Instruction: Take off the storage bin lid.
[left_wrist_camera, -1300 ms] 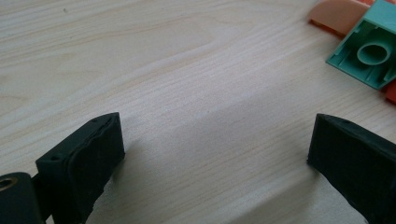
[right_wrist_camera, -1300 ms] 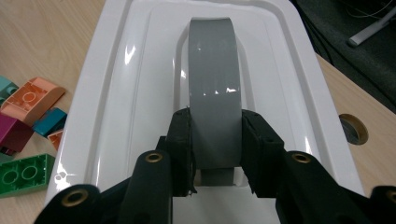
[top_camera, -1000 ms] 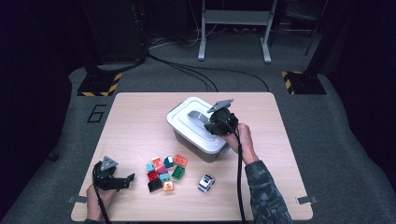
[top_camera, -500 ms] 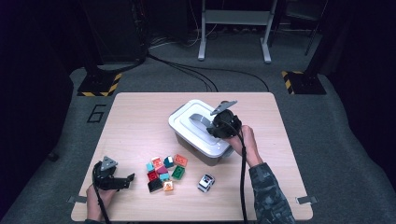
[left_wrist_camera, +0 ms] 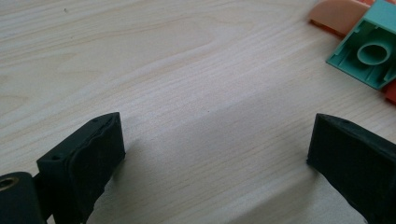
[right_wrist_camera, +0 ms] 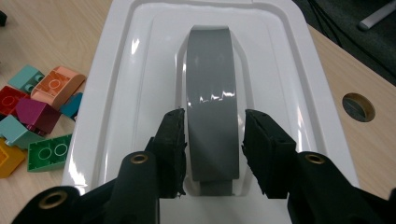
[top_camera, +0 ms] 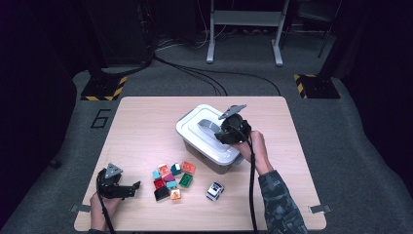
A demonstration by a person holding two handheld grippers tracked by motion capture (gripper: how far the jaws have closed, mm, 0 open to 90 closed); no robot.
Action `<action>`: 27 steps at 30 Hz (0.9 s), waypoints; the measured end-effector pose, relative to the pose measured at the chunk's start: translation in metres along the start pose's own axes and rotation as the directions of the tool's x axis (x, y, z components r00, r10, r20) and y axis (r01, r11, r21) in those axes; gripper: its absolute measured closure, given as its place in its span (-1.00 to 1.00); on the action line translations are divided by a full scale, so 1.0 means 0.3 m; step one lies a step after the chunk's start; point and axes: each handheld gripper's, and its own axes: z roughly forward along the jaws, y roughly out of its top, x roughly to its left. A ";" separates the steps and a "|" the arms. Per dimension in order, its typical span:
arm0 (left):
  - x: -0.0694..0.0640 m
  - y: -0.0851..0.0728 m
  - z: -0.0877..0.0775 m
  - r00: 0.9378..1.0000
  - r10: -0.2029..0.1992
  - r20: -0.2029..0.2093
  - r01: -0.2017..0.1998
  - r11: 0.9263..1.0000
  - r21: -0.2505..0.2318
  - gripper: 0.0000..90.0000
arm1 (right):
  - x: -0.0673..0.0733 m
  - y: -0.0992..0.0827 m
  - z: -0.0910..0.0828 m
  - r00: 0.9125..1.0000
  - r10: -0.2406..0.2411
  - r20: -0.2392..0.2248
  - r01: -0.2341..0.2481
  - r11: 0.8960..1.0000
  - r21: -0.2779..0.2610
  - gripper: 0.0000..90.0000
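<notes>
Dark floor with cables and a metal stand lay beyond the pale wooden surface, and the white box near its middle served as the landmark for everything else. Its white lid was on, with a grey handle arching along the lid's centre.

The right claw sat over the near end of that handle, its jaws on either side of the grey band. Those jaws had just been opening a little; in the right gripper view the left pad lay at the handle's edge while a thin gap showed beside the right pad, so the handle stood between them without being pinched. The person's right hand held that tool at the box's right end.

A cluster of coloured toy blocks lay just in front of the box, on the person's side, and a small toy car stood near the box's front right corner, beside the blocks.

The left claw rested low on the surface well to the left of the box and near the blocks, jaws wide apart with bare wood between them. A green block lay just ahead of it.
</notes>
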 end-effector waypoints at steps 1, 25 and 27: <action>0.000 0.000 0.000 1.000 0.001 0.000 -0.001 1.000 0.000 -0.92 | 0.003 0.011 0.000 1.000 0.001 0.006 -0.001 1.000 0.009 0.26; 0.001 0.001 0.000 1.000 0.003 0.002 -0.003 1.000 0.001 -0.92 | 0.022 0.076 -0.005 0.998 -0.009 0.057 0.009 1.000 -0.010 0.48; 0.002 0.001 0.000 1.000 0.006 0.002 -0.006 1.000 0.001 -0.92 | 0.023 0.081 -0.017 0.998 -0.004 0.066 0.005 1.000 -0.020 0.48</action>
